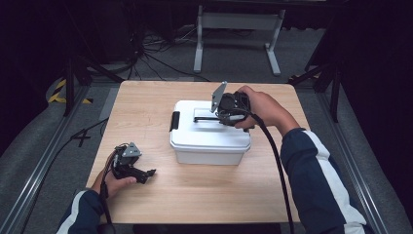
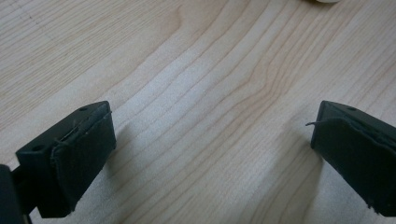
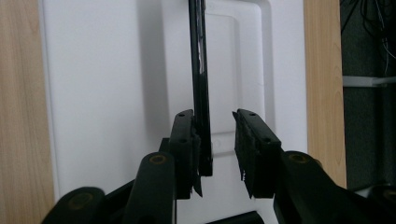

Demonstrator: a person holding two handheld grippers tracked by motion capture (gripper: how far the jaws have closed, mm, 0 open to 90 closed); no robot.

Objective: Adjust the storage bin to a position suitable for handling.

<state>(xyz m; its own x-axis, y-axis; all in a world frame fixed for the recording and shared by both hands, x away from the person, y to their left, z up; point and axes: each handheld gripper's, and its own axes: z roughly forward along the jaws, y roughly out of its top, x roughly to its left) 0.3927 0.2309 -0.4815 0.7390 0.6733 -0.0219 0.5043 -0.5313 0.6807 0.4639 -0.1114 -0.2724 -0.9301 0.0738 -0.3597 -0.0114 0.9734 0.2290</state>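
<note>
I have the right gripper (image 1: pixel 225 113) over the white storage box (image 1: pixel 209 141), which sits near the middle of the wooden table (image 1: pixel 146 102). In the right gripper view its jaws stand apart around the box's raised black handle (image 3: pixel 200 84): one jaw is against the handle, the other is clear of it, so nothing is clamped. My left gripper (image 1: pixel 141 173) rests low at the near left of the table, well apart from the box, jaws spread wide over bare wood.
</note>
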